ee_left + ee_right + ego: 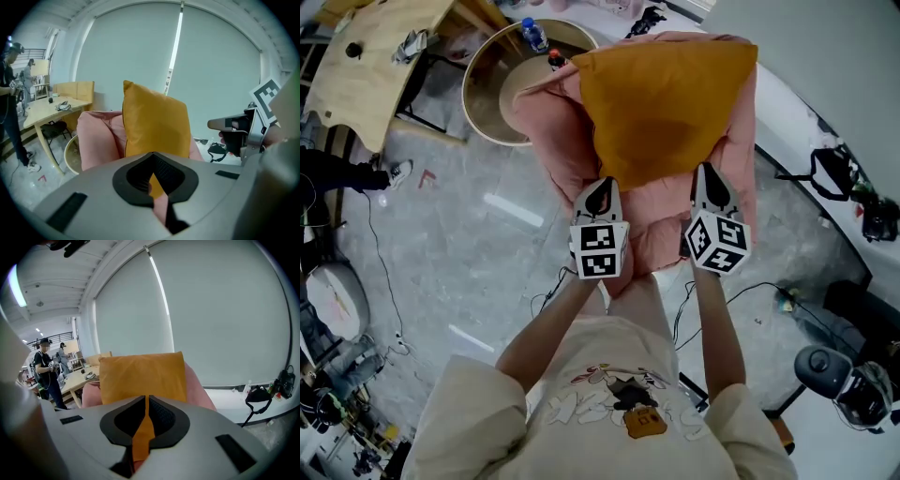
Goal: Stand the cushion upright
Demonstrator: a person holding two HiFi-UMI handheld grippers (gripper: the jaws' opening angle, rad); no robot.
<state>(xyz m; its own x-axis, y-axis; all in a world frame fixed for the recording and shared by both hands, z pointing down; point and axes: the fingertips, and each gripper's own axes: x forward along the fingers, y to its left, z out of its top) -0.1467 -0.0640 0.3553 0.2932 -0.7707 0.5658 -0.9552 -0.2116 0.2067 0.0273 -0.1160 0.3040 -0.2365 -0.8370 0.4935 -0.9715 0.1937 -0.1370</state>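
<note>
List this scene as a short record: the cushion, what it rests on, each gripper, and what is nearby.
cushion: orange cushion, raised from its near edge, pink behind it
support: pink soft seat
left gripper: left gripper shut on the cushion's near edge, left end
right gripper: right gripper shut on the same edge, right end
beyond the seat: round wooden tub

- Setting: open-plan lab or workshop hall.
- Bare concrete floor (469, 234) crossed by loose cables (382, 272).
- Plywood worktable (380, 56) with clutter; a person (47, 371) stands beside it.
- Exposed ceiling strip lights (16, 287).
</note>
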